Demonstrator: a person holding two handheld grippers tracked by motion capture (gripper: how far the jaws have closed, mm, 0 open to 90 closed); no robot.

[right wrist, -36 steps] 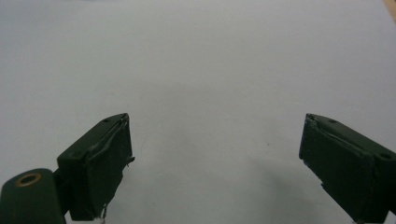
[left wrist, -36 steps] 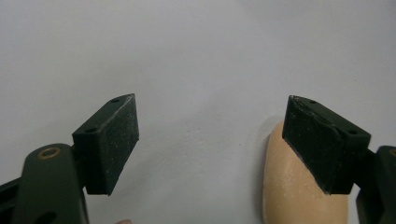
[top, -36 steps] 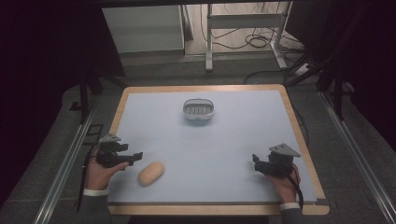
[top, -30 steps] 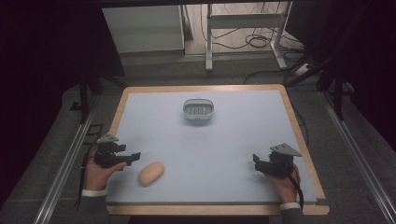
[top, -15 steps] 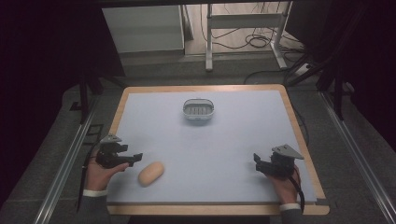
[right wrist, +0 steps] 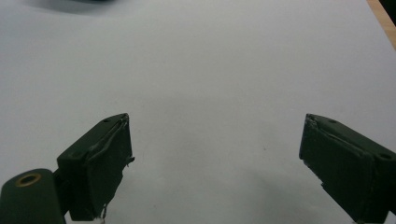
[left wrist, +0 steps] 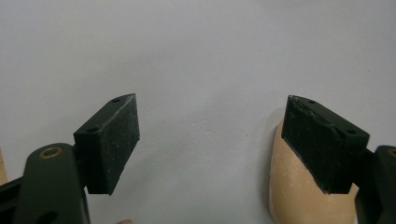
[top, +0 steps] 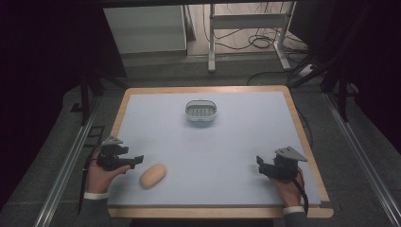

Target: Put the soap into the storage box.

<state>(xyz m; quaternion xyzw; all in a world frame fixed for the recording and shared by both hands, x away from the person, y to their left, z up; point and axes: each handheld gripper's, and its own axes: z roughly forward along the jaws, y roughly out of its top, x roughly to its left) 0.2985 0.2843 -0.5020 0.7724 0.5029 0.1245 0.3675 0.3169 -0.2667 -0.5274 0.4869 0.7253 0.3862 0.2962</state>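
Your left gripper (top: 135, 160), jaws spread, sits beside the potato (top: 153, 175) at lower left, seemingly ready to grasp; your right gripper (top: 261, 165) waits spread and empty.

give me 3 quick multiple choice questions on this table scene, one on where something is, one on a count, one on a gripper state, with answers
1. Where does the tan bread roll lie?
A. inside the basket
B. on the mat just beside the left hand-held gripper
C. at the table's far right corner

2. How many things, apart from the grippers and hands, rest on the mat?
A. two
B. four
C. six

3. How do the jaws of the right hand-held gripper stand?
A. shut on the roll
B. shut on nothing
C. wide apart with nothing between them

Answers:
1 B, the high view shows the roll on the near left of the mat next to that gripper.
2 A, just the roll and the small grey basket.
3 C, the right gripper view shows bare mat between the jaws.
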